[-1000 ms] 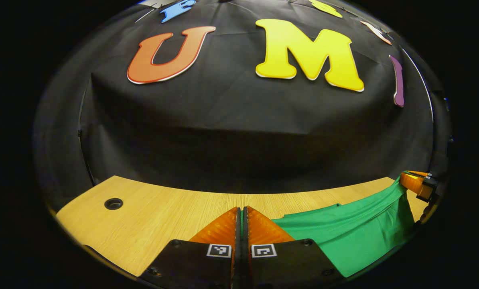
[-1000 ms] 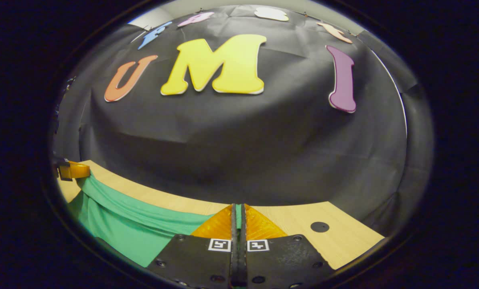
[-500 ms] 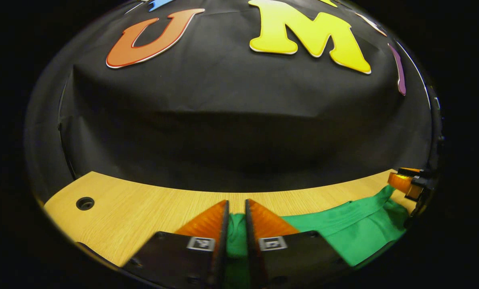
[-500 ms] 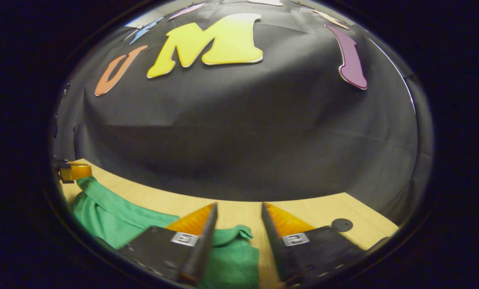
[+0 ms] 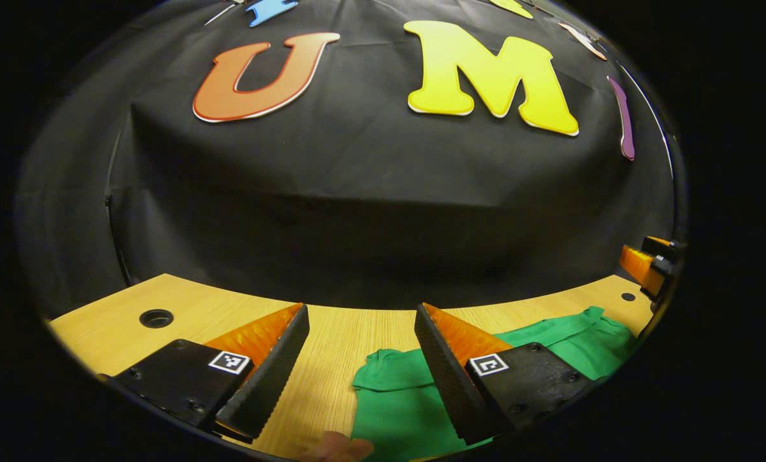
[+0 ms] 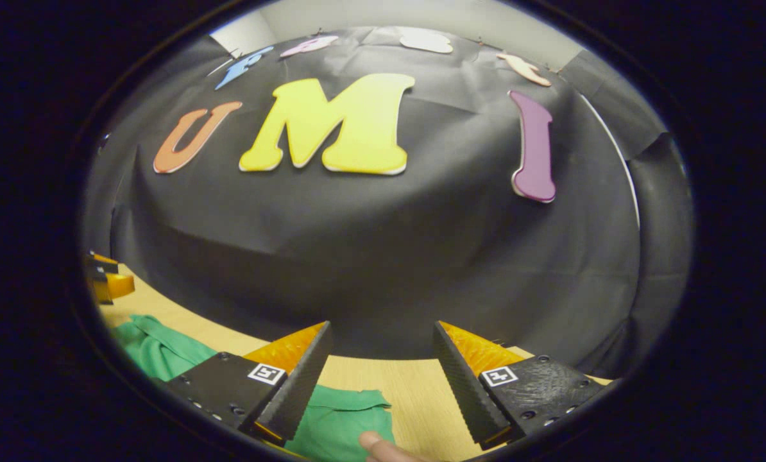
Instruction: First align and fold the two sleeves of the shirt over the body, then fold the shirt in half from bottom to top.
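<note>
Black cloth backs the booth, and below it runs the pale wooden worktop [image 5: 331, 327] with the green shirt [image 5: 402, 398] lying flat on it. In the left gripper view the left claw [image 5: 362, 314] has its fingers spread wide apart, gripping nothing, with one shirt corner lying on the wood just below the gap; in the right gripper view the right claw [image 6: 380, 330] is equally wide open above the other corner. Both hover free of the cloth, and the top hem runs between them along the back of the worktop. A fingertip [image 6: 373, 443] shows at the bottom edge, right beside the fabric. Judging from this, the bottom-to-top fold looks laid down, though how neatly the edges line up underneath is hard to say from these low angles. To finish it well, lift both claws straight up and clear so no finger drags the corners, then check that the hem sits square before calling it done.
</note>
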A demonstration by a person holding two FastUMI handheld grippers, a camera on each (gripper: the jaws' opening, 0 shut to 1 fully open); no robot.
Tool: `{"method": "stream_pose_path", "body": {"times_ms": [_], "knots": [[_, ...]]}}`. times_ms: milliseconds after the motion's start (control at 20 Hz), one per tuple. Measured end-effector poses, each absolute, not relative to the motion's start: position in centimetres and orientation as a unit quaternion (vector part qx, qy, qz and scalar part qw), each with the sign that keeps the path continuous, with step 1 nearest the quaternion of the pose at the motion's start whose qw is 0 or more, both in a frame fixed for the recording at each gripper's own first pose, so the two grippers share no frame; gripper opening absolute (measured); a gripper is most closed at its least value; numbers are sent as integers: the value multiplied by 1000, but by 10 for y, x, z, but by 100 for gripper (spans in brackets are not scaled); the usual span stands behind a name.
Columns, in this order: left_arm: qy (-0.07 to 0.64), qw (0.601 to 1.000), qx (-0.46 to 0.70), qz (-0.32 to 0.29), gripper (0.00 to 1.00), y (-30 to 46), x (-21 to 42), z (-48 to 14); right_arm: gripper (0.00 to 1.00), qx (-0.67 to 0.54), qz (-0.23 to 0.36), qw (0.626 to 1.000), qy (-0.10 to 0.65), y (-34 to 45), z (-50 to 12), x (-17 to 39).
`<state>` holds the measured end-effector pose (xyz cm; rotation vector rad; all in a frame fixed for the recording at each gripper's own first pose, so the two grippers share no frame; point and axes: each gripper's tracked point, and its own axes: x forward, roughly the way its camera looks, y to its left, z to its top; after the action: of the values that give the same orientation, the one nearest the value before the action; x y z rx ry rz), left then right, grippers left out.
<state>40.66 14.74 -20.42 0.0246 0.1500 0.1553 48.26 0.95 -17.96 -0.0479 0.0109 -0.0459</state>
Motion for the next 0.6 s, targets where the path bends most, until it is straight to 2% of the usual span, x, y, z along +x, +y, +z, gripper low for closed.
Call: {"method": "stream_pose_path", "body": {"times_ms": [250,600], "knots": [[63,995,21,70,100,127,356,-201,95,0,-15,1000,-21,34,-157,413],[74,994,15,80,100,102,267,-203,96,-63,-26,998,-10,19,-186,322]]}}
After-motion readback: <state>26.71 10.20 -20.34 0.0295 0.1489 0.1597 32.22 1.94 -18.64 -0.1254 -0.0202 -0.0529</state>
